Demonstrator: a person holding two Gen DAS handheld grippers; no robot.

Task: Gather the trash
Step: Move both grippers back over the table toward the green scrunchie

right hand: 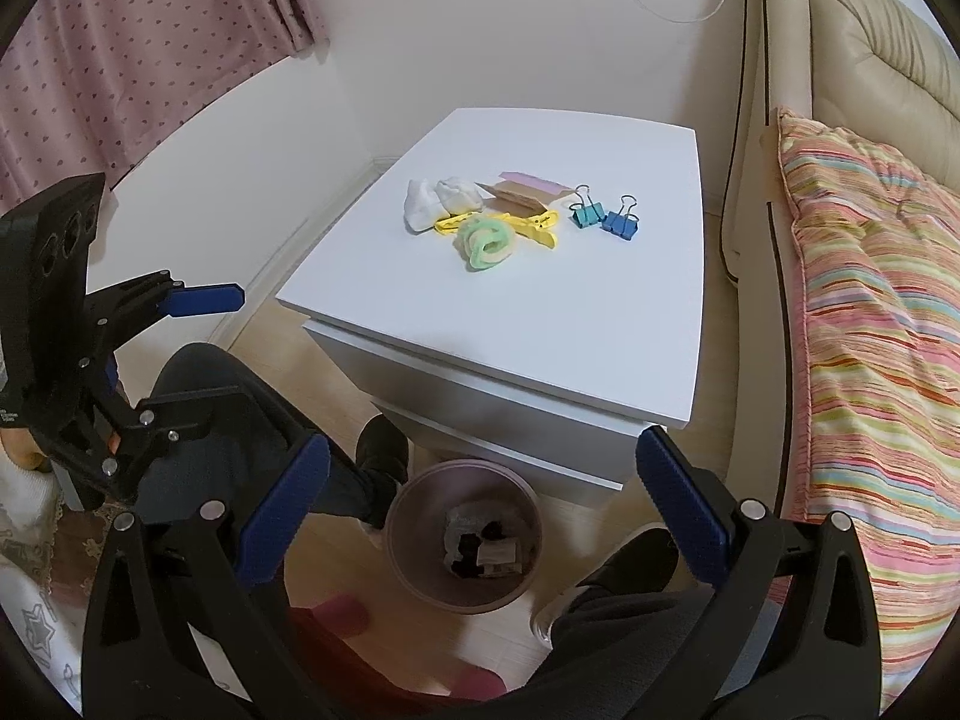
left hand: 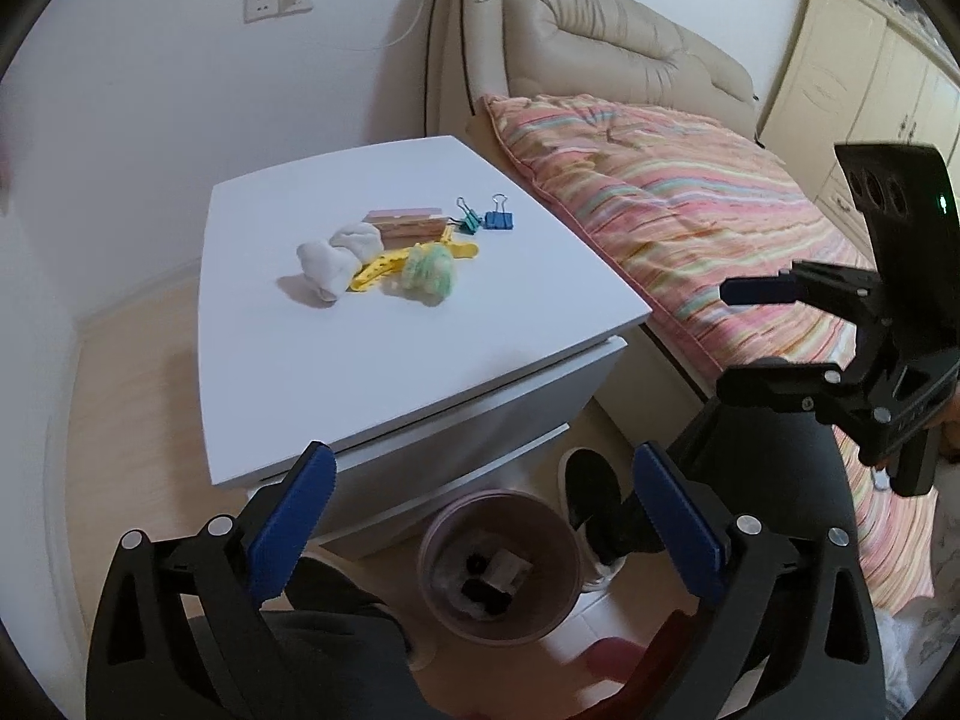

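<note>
So far: bin (left hand: pixel 501 564) on the floor below the desk (left hand: pixel 372 372) already holds scraps. Left tool (left hand: pixel 480 516) and right tool (right hand: pixel 483 504) both gape empty above it. Still near desk centre: tissue wad (left hand: pixel 336 258), green wad (left hand: pixel 429 270).

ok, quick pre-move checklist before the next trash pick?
1. Left tool open and holding nothing: ok.
2. Right tool open and holding nothing: ok.
3. Trash bin upright on the floor below the table, mouth unobstructed: ok.
4. Items reachable on the tabletop, white wad and green wad uncovered: ok.
5. Which items count as trash: cannot tell.
6. Person's shoe close beside the bin: not ok.
</note>
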